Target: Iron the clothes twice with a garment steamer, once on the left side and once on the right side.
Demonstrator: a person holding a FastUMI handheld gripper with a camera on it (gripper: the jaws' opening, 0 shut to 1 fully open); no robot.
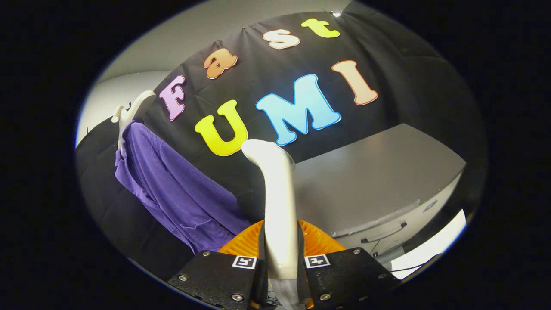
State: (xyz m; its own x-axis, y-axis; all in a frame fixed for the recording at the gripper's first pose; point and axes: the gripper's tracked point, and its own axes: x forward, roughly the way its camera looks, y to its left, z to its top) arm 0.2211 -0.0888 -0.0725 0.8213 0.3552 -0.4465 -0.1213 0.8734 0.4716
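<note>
1. The gripper (pixel 282 258) is clamped on the garment steamer (pixel 277 202): both fingers press against the sides of its pale handle, which stands upright between them.
2. The steamer's handle rises from between the fingers and bends slightly to the left at its rounded top end, which shows against the booth's black cloth wall (pixel 404 86).
3. To the left of the steamer and farther off hangs the purple garment (pixel 172 189), draped down against the black wall; its lower hem falls close to the left finger.
4. The garment hangs from a white hanger (pixel 133 107), whose curved top pokes out above the purple collar, at the far left.
5. To the right of the steamer, beyond the fingers, stands a grey cabinet (pixel 374 181) with a flat top; a drawer handle shows on its front face, nearer the right finger.
6. The steamer and the garment are apart, not touching.
</note>
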